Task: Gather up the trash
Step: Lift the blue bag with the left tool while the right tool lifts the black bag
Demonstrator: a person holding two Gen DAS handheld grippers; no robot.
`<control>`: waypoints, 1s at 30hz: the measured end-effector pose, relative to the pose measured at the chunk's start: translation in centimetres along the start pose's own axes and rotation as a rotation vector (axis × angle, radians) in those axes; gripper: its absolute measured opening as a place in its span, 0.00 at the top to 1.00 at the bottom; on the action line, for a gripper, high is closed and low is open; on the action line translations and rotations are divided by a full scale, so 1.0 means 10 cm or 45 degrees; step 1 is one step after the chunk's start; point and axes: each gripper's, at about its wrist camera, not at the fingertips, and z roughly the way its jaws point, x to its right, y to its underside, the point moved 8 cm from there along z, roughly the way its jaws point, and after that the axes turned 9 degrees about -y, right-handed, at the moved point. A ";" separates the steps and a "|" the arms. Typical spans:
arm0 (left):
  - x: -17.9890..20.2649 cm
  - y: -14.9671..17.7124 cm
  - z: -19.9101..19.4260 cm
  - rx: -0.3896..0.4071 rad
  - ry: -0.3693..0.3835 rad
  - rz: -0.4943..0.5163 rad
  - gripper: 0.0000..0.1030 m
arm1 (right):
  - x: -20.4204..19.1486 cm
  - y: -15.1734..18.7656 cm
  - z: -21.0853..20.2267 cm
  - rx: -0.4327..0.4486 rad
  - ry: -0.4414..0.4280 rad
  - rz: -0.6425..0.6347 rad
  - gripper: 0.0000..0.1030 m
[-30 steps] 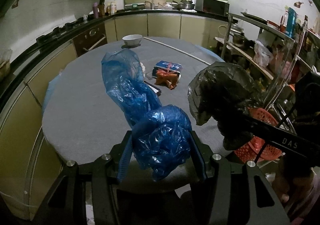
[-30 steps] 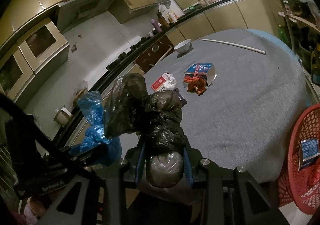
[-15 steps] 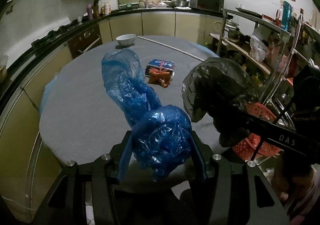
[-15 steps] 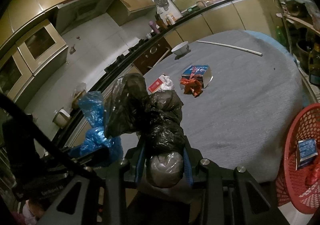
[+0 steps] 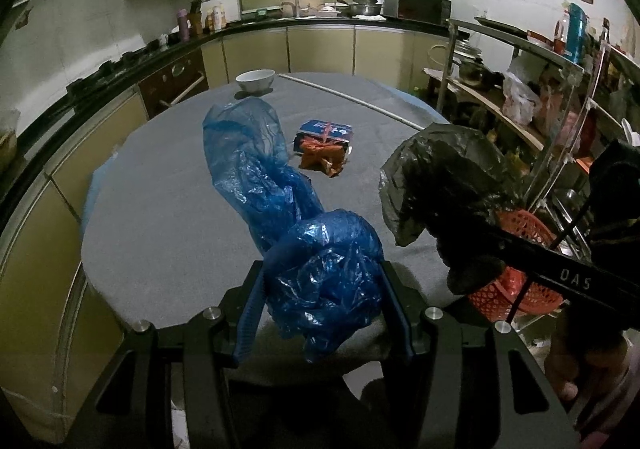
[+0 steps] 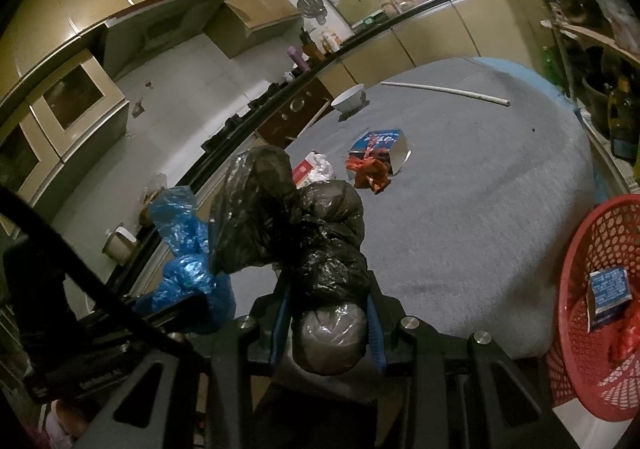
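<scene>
Left tongs (image 5: 324,281) clamped on blue bag (image 5: 280,217); right tongs (image 6: 328,309) narrowly pinching black bag (image 6: 316,245), seemingly full

- Plastic bags: two. One blue bag (image 5: 316,269) clamped between the left fingers (image 5: 250,313); one black bag (image 6: 320,249) clamped between the right fingers (image 6: 374,325).
- Bowls: one white bowl (image 5: 255,80), far ahead of the fingers.
- Blue cartons on the desk (image 5: 168,201): one (image 5: 324,133), with one orange wrapper (image 5: 322,161) touching it.
- Red baskets: one (image 6: 592,305), right of the right fingers.
- White rods: one (image 6: 444,90).
</scene>
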 end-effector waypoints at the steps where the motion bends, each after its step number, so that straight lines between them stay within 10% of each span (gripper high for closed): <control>1: -0.01 0.00 0.00 -0.002 -0.002 -0.005 0.45 | -0.01 0.00 0.01 -0.005 -0.001 -0.004 0.66; 30: 0.23 -0.11 0.04 0.010 0.039 0.072 0.45 | 0.22 -0.12 -0.27 0.090 0.069 0.005 0.66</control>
